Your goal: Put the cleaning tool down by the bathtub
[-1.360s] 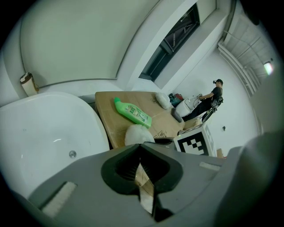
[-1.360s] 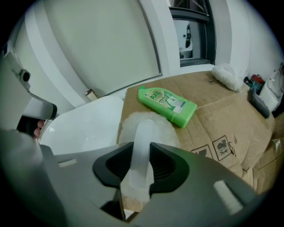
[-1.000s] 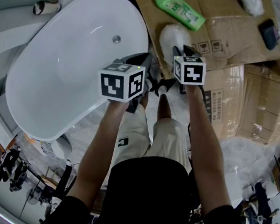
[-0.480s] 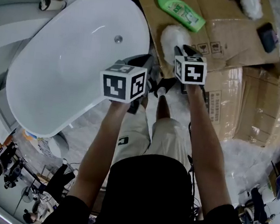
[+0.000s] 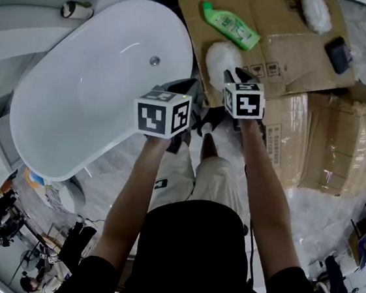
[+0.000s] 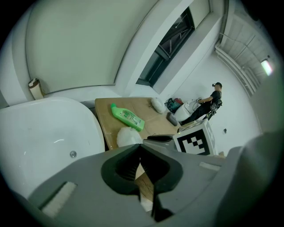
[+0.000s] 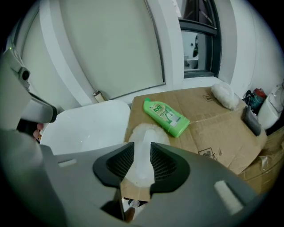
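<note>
Tool down on cardboard beside tub; both grippers above it.
I see the tool (image 7: 143, 129), a white fluffy oval pad, lying on flat brown cardboard (image 5: 284, 39) just beside the glossy white tub (image 5: 77, 97), with a green plastic bottle (image 5: 230, 24) near it. Right gripper (image 7: 139, 147) jaws are slightly apart and the pad shows through the gap. Left gripper (image 6: 141, 149) jaws are pressed together, empty.

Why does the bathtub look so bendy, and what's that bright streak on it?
Head view: the wide lens bows the bathtub, and a light makes that small glare streak on it. Left gripper view: corners go dark and the window frame curves. Right gripper view: same dark corners, yet the green bottle is sharp.
</note>
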`<state>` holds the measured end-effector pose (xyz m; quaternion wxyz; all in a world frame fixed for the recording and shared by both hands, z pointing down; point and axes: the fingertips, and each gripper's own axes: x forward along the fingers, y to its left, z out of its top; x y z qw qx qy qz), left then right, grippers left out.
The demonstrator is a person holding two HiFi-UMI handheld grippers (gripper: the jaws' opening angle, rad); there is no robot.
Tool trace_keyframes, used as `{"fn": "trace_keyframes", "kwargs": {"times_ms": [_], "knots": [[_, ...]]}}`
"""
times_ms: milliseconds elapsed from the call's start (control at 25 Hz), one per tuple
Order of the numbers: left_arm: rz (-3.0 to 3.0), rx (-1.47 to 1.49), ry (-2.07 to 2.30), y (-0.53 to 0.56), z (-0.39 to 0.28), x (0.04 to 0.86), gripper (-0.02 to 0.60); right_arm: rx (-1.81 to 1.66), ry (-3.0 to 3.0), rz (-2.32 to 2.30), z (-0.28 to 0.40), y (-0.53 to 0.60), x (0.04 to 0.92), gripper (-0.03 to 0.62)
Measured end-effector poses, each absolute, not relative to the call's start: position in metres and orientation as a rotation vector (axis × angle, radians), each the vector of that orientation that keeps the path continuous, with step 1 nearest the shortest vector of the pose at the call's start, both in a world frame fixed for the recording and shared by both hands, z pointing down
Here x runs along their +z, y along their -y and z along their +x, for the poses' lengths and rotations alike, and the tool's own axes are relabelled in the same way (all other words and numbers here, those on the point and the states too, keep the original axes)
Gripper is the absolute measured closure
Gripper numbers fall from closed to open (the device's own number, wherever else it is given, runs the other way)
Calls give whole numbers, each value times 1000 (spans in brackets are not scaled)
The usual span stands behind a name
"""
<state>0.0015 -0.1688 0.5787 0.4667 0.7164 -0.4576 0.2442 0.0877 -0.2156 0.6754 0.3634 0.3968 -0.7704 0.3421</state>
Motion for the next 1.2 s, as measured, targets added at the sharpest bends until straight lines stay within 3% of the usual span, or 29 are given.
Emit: {"fn": "trace_keyframes", "kwargs": {"times_ms": [1200], "knots": [[1977, 578, 1022, 137, -1, 484, 581, 755, 2103, 1236, 94, 161, 523, 499]]}}
